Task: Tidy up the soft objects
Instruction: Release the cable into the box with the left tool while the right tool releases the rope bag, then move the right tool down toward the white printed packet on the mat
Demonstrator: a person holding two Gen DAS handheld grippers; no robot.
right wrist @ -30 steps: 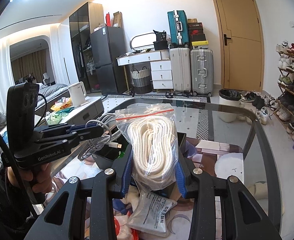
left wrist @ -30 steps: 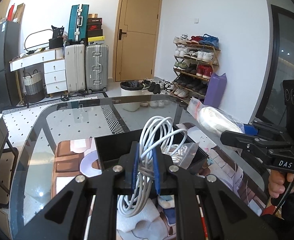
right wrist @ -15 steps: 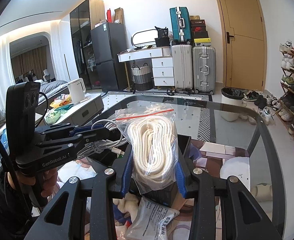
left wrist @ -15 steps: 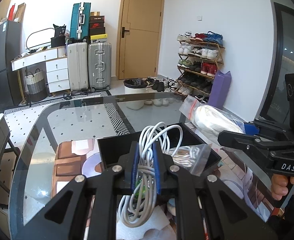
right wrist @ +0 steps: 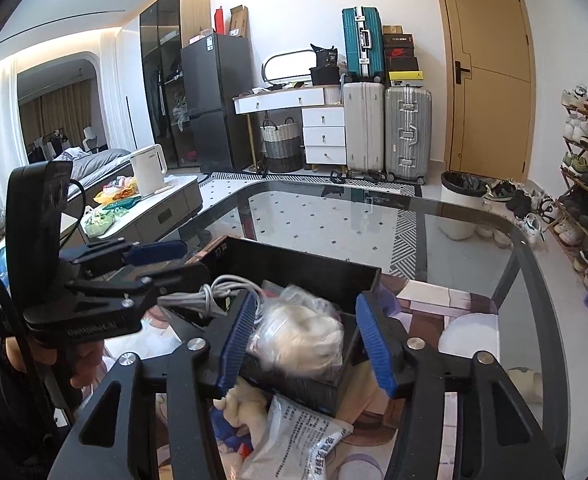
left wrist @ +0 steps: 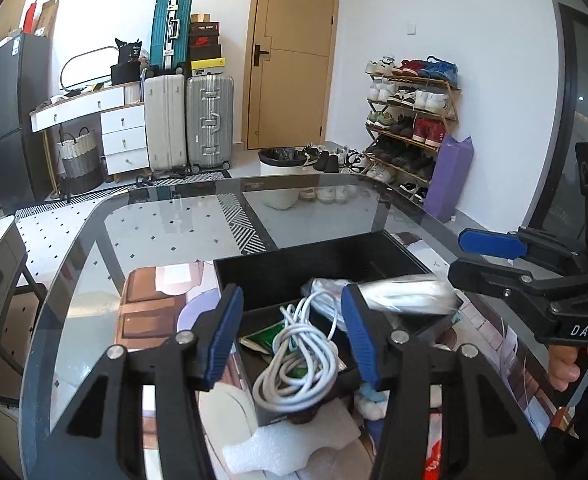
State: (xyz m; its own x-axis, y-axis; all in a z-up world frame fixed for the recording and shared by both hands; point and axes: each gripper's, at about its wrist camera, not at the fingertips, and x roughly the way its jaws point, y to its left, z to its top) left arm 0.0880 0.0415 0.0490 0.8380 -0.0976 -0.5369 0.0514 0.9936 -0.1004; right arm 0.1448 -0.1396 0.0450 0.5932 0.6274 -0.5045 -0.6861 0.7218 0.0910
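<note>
A black open box stands on the glass table. A coiled white cable lies in it, also seen in the right wrist view. A clear bag of white rope lies blurred over the box's near side. My left gripper is open and empty just above the cable. My right gripper is open, its jaws apart on either side of the rope bag.
A white printed packet and soft toys lie in front of the box. White foam lies near the left gripper. The glass table's edge curves at the left. Suitcases, a door and a shoe rack stand behind.
Both grippers have opened. The cable dropped from the left gripper into the box, and the rope bag dropped from the right gripper onto the box.
</note>
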